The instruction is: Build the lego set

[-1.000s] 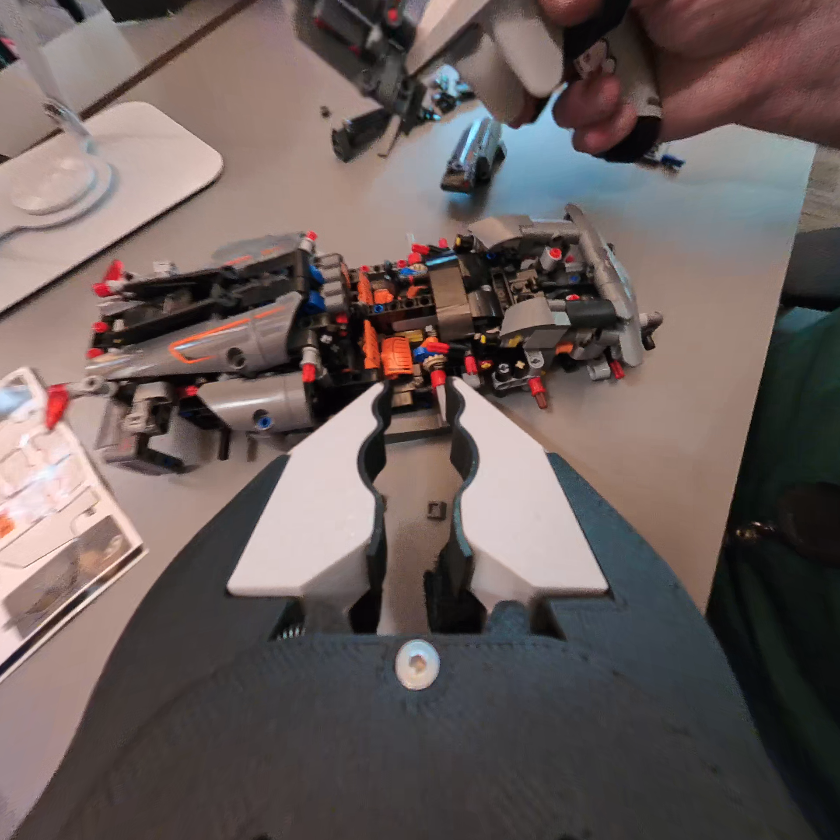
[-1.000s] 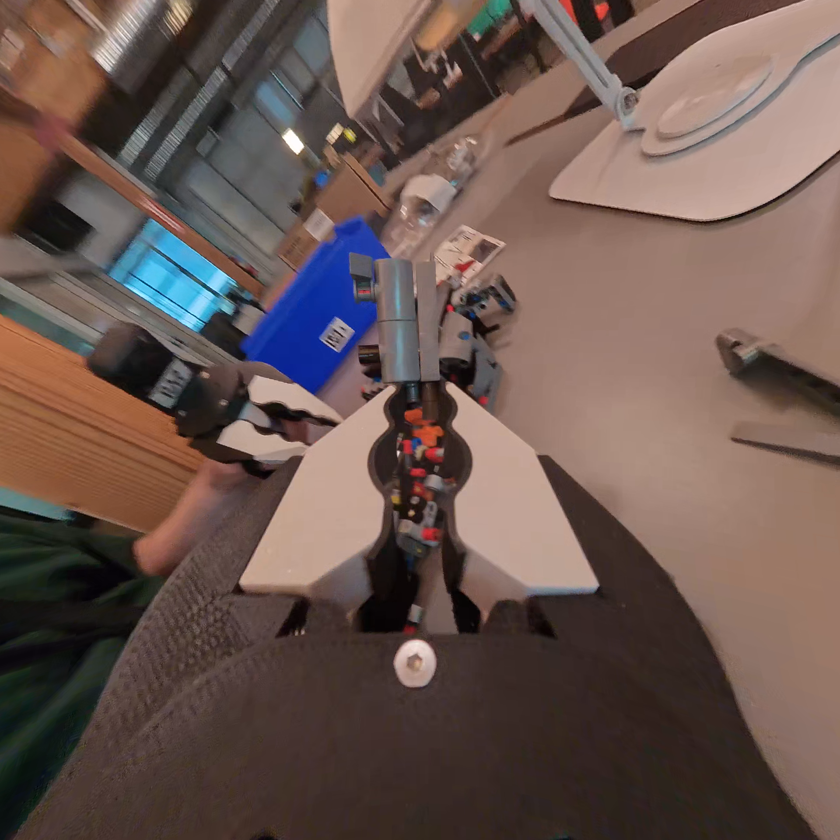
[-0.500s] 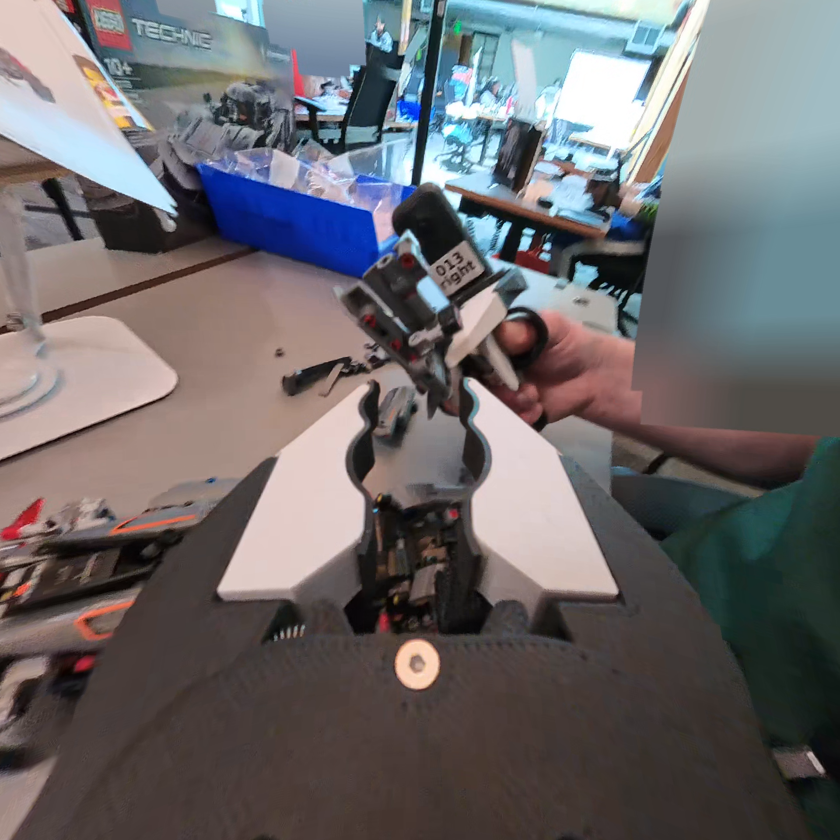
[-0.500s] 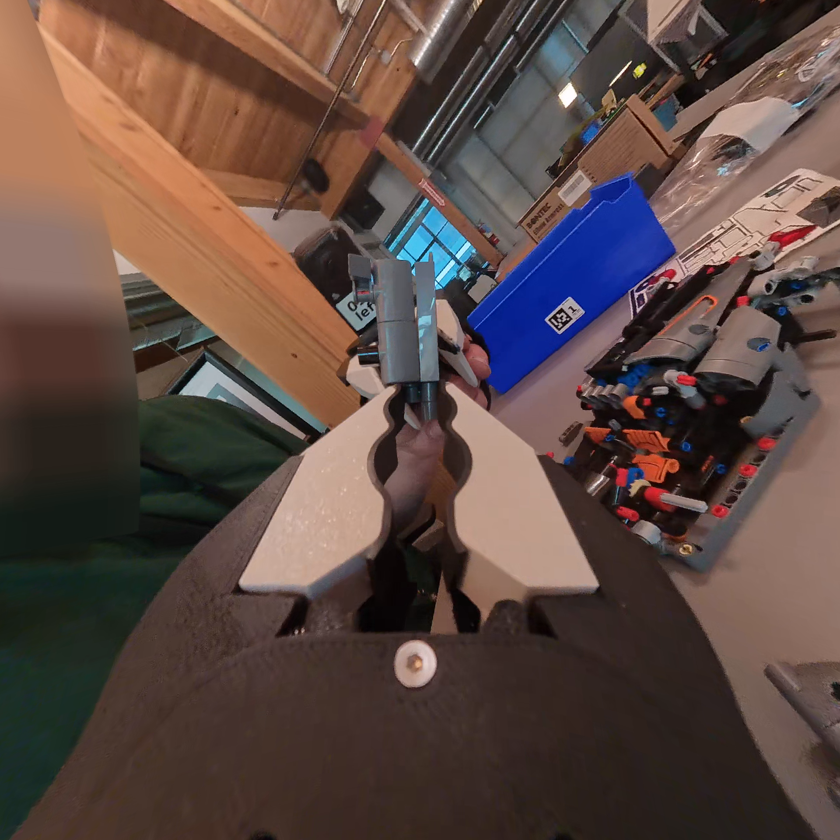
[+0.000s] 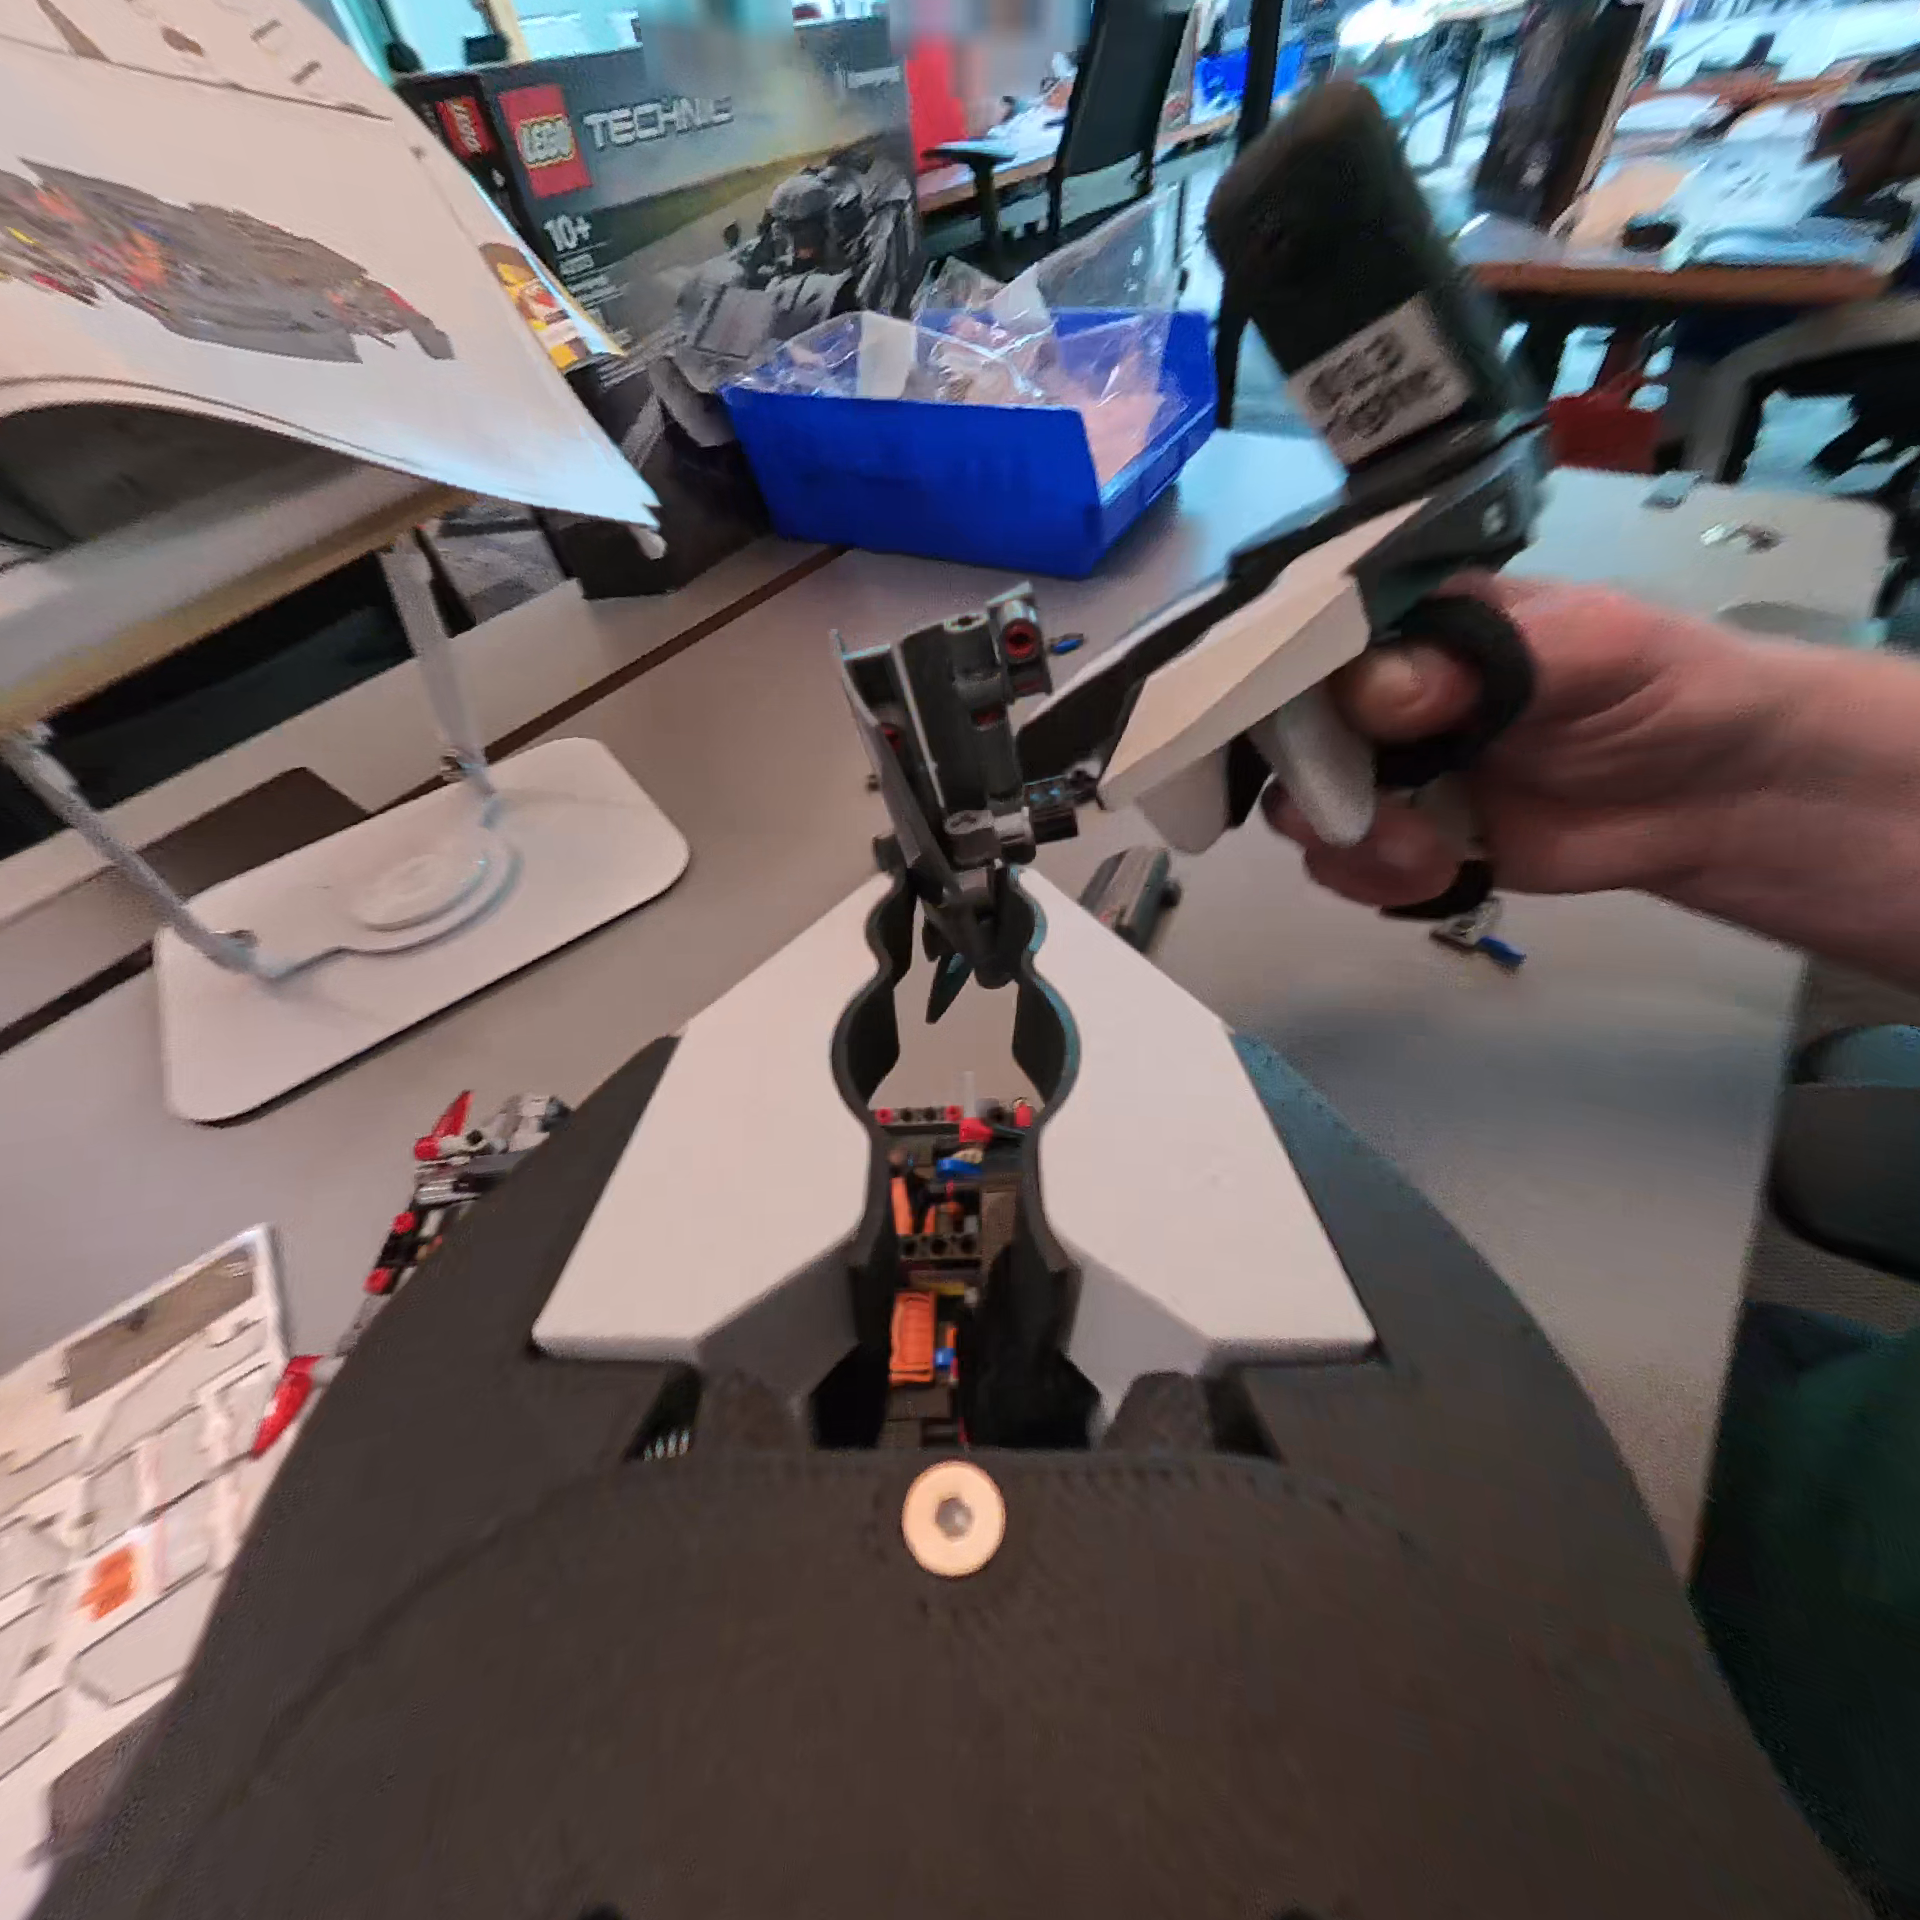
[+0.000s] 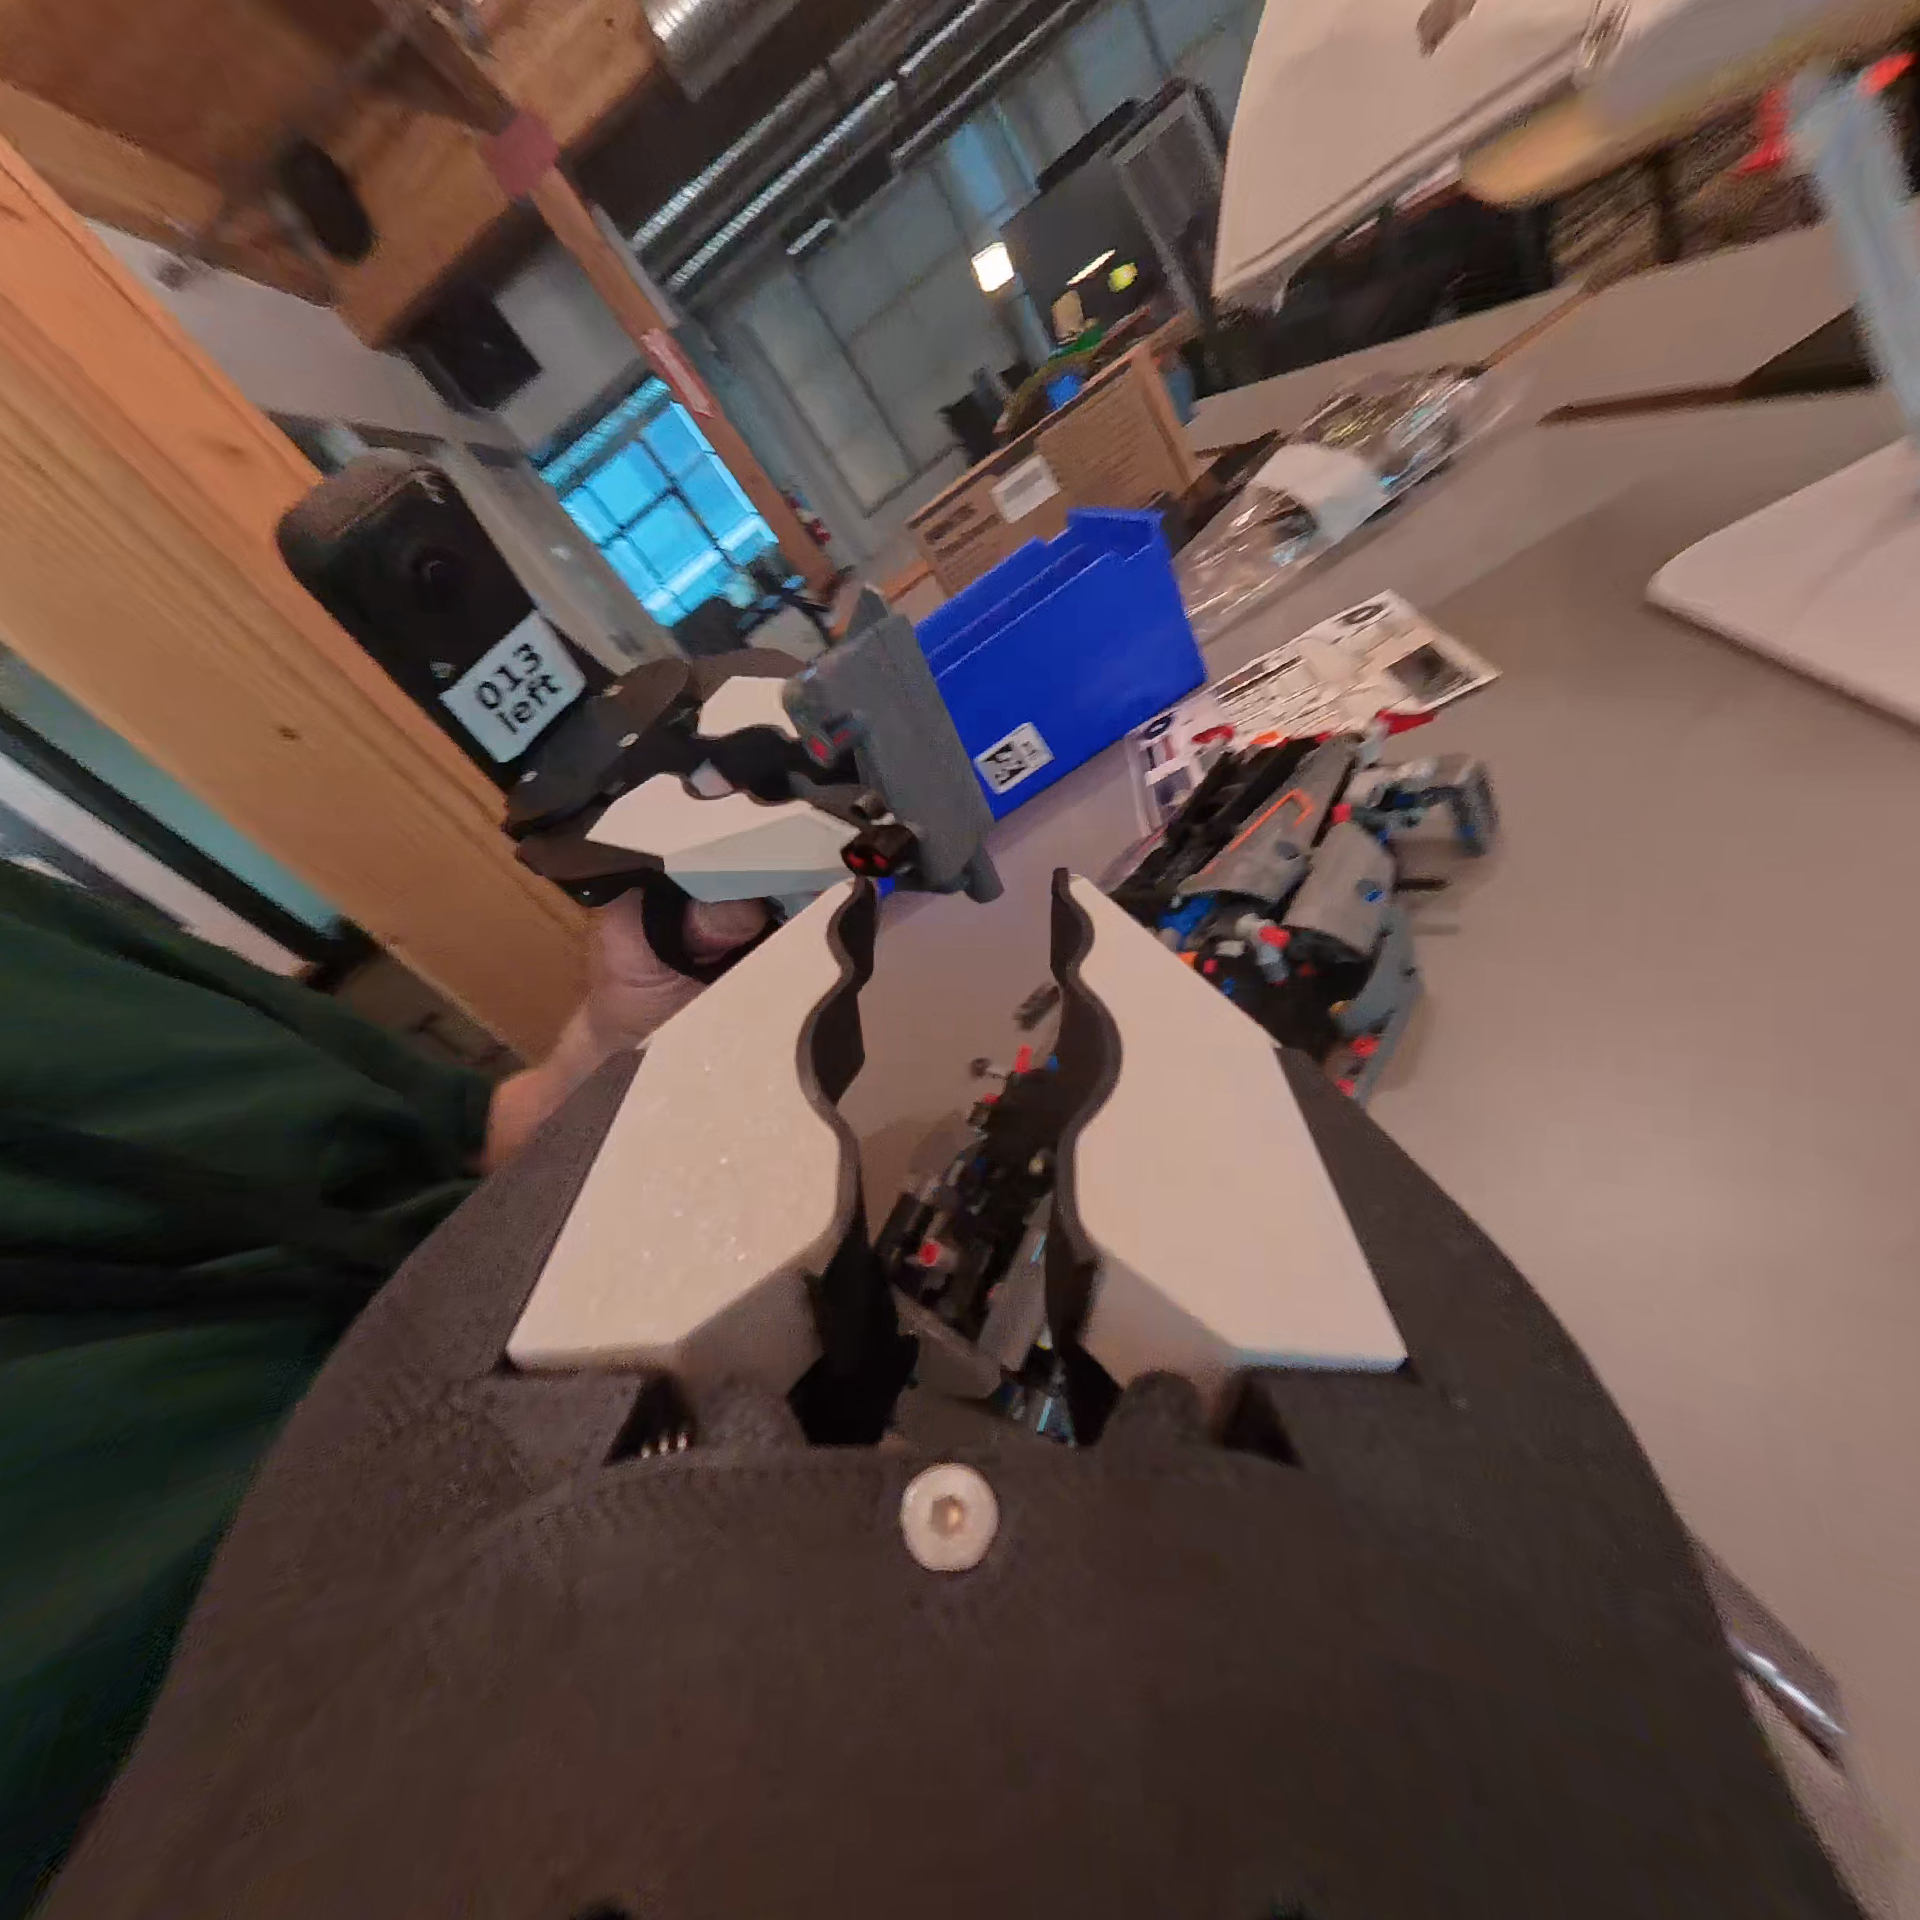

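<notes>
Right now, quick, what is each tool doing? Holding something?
Left tool: closed on the grey lego sub-assembly, gripping its lower end.
Right tool: open and holding nothing; the piece sits just beyond its tips.

On the grey table (image 5: 1403, 1091): one part-built Lego car (image 6: 1299, 914), one small grey sub-assembly (image 5: 961, 748) above it, two grippers, one blue bin (image 5: 966, 468), one Lego box (image 5: 707, 177), one sticker sheet (image 5: 135, 1455) beside the car.

Grey table (image 6: 1662, 1018): lego car (image 6: 1309, 914), blue bin (image 5: 966, 468), white stand base (image 5: 416, 914)
</notes>
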The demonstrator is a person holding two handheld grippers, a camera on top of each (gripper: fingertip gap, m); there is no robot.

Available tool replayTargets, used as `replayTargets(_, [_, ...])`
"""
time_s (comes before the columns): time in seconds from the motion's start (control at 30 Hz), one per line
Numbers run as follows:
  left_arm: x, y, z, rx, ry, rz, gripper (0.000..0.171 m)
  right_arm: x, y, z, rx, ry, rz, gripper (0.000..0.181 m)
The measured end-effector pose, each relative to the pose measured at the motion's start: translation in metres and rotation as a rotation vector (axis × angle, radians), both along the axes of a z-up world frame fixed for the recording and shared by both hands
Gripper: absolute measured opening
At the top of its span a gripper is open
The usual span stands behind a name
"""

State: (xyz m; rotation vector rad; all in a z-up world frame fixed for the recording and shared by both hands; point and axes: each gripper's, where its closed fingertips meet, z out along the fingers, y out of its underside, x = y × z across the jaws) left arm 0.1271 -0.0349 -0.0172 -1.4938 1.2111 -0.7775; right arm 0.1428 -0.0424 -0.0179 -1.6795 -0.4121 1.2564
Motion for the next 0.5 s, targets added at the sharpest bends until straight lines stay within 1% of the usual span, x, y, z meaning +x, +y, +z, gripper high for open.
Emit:
replayTargets(0.03, [0.001, 0.001, 0.000, 0.026, 0.013, 0.013, 0.014, 0.003, 0.001, 0.004, 0.039, -0.046, -0.044, 0.031])
replayTargets(0.1, [0.003, -0.001, 0.000, 0.064, 0.031, 0.014, 0.014, 0.000, 0.001, 0.011, 0.095, -0.128, -0.079, 0.031])
replayTargets(0.2, [0.006, -0.001, 0.001, 0.117, 0.051, 0.027, 0.014, -0.006, 0.006, 0.011, 0.107, -0.217, -0.119, 0.029])
replayTargets(0.27, [0.006, 0.000, 0.002, 0.140, 0.056, 0.037, 0.014, -0.009, 0.006, 0.014, 0.120, -0.200, -0.114, 0.016])
replayTargets(0.3, [0.006, 0.000, 0.002, 0.148, 0.059, 0.039, 0.014, -0.010, 0.006, 0.016, 0.122, -0.185, -0.111, 0.013])
replayTargets(0.4, [0.004, 0.001, 0.006, 0.157, 0.047, 0.049, 0.014, -0.010, 0.008, 0.018, 0.113, -0.140, -0.114, 0.007])
replayTargets(0.5, [0.004, 0.002, 0.008, 0.162, 0.044, 0.053, 0.014, -0.010, 0.009, 0.019, 0.074, -0.072, -0.099, 0.007])
